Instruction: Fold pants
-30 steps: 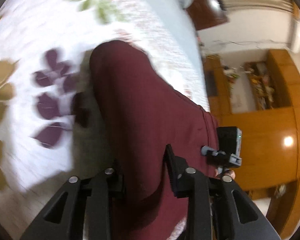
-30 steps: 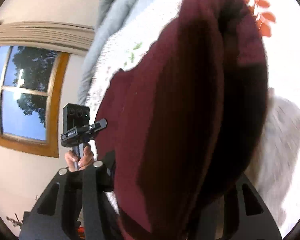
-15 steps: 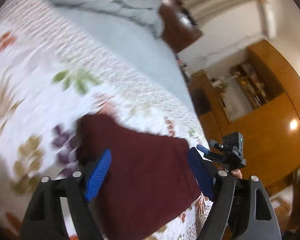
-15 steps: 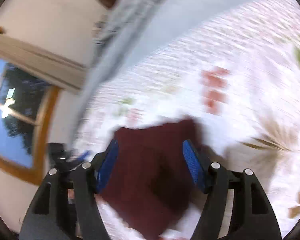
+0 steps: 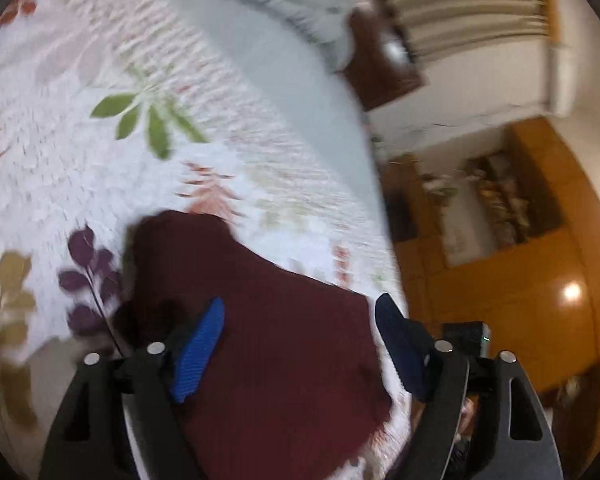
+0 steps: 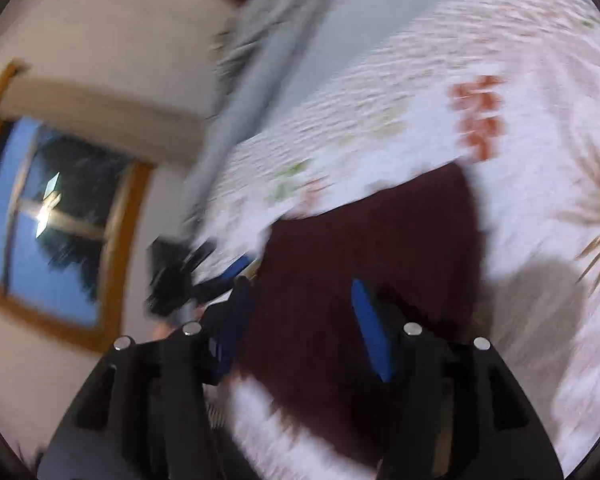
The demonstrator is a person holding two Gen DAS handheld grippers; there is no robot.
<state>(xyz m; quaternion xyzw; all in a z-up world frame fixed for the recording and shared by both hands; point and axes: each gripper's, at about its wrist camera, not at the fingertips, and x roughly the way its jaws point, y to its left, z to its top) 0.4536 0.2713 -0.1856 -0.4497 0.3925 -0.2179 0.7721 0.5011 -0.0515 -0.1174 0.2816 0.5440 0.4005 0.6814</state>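
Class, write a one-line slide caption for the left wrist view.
Open left gripper hovers over folded maroon pants lying on a leaf-print bedspread.

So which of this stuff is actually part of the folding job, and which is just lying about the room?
Part of the job:
- maroon pants, lying folded on the floral bedspread
- left gripper, open
- right gripper, open

Just there:
- grey blanket
- window
- wooden cabinet
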